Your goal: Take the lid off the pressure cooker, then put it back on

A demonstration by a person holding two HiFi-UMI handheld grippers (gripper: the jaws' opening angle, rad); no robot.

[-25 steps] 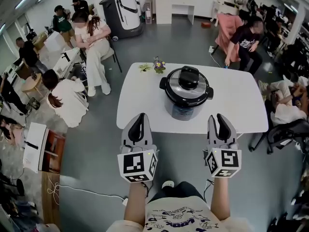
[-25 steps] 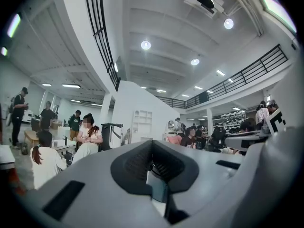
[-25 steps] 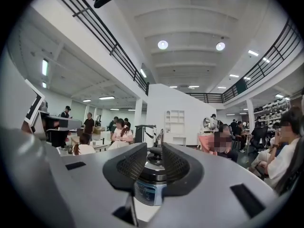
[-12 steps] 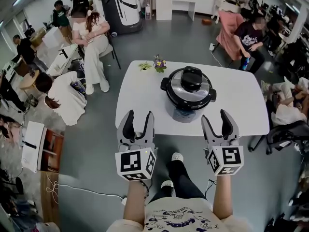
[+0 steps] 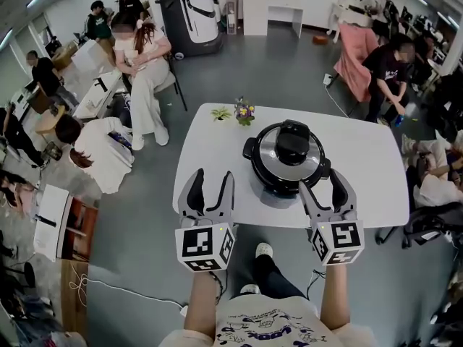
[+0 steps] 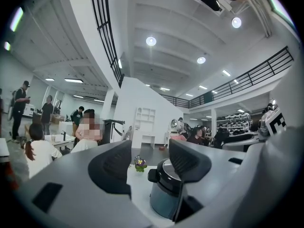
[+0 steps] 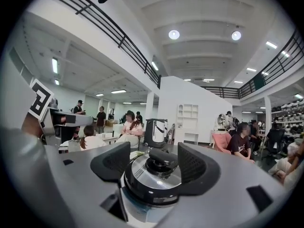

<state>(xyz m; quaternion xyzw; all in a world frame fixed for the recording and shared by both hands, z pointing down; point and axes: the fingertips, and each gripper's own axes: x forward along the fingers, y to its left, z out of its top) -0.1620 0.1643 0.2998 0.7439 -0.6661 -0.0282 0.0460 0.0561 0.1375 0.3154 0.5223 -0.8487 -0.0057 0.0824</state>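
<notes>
Black round pressure cooker [image 5: 289,161], steel lid [image 5: 291,147] on, on white table [image 5: 210,150]. Left gripper [image 5: 211,183] and right gripper [image 5: 323,186] at near edge: jaws opening wide, gripping nothing.

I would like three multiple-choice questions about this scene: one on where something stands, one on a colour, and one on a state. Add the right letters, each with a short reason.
1. Where does the pot of flowers stand?
A. Near the table's far edge, apart from the pressure cooker
B. On top of the cooker
C. On the floor

2. What colour is the table top?
A. Black
B. White
C. Red

3. In what state is the lid?
A. Lying flat on the table
B. Seated on the cooker
C. Leaning against the cooker's side

Answers:
1 A: in the head view the flowers sit by the far edge, with bare table between them and the cooker.
2 B: the top is plain white in every view.
3 B: the lid with its black knob covers the pot.
</notes>
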